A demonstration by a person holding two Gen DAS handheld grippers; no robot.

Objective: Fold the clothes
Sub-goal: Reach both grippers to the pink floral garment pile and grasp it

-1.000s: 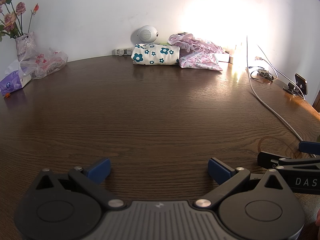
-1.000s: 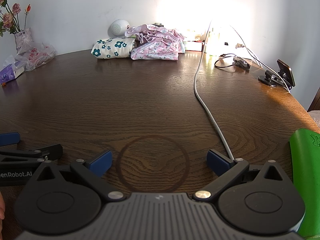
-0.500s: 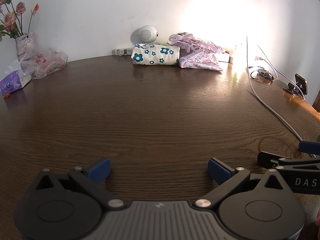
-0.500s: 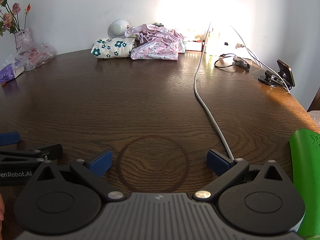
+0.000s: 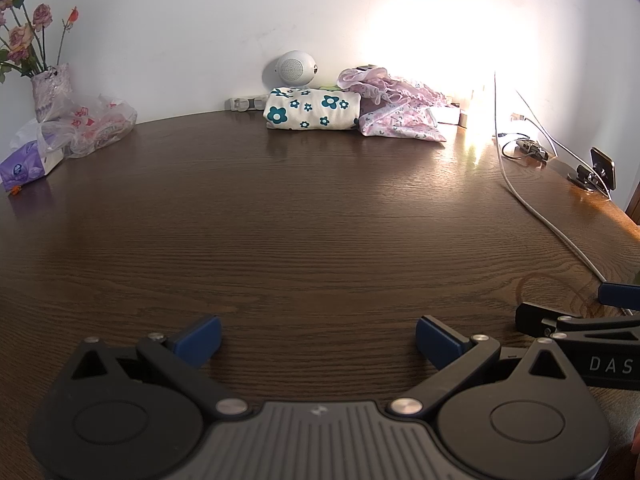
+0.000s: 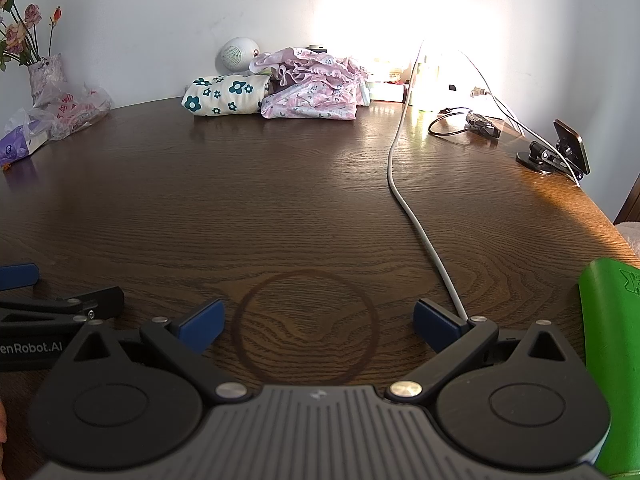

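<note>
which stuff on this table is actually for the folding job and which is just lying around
For the job:
- folded cream cloth with teal flowers
- crumpled pink floral garment
- left claw, open
- right claw, open

Lying about:
- white round speaker
- grey cable
- clear plastic bag
- purple tissue pack
- vase of pink roses
- black phone stand
- green plastic object

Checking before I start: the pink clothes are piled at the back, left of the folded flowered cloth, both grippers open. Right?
Not quite. The pink clothes lie right of the flowered cloth, as the right wrist view shows. Both grippers are open.
</note>
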